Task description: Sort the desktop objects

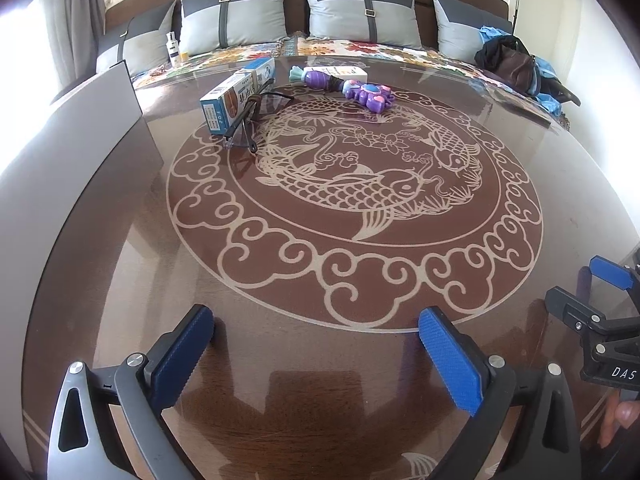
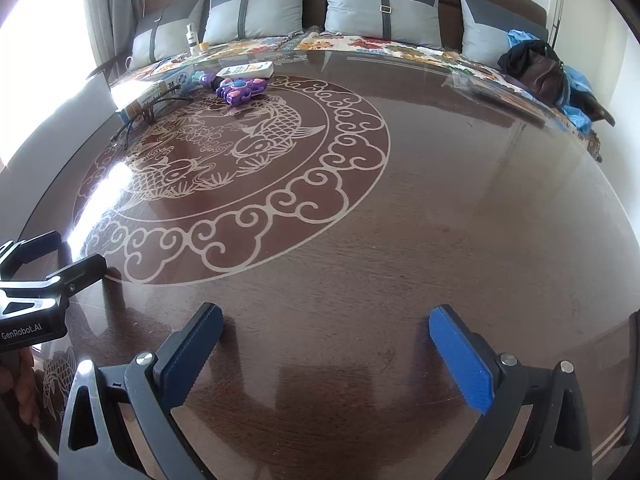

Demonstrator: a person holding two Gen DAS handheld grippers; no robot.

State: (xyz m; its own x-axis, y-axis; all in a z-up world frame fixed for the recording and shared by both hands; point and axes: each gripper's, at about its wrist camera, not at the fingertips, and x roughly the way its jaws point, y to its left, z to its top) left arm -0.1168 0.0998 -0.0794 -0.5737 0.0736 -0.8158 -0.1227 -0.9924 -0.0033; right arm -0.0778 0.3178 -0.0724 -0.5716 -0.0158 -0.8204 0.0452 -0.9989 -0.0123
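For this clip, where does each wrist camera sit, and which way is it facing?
Left wrist: on the left gripper, low over the table, facing the sofa; open jaws below, right gripper at right edge.
Right wrist: on the right gripper, same heading, further right; open jaws below, left gripper at left edge.
Shared: carp medallion, blue box, glasses, purple toy, white box.
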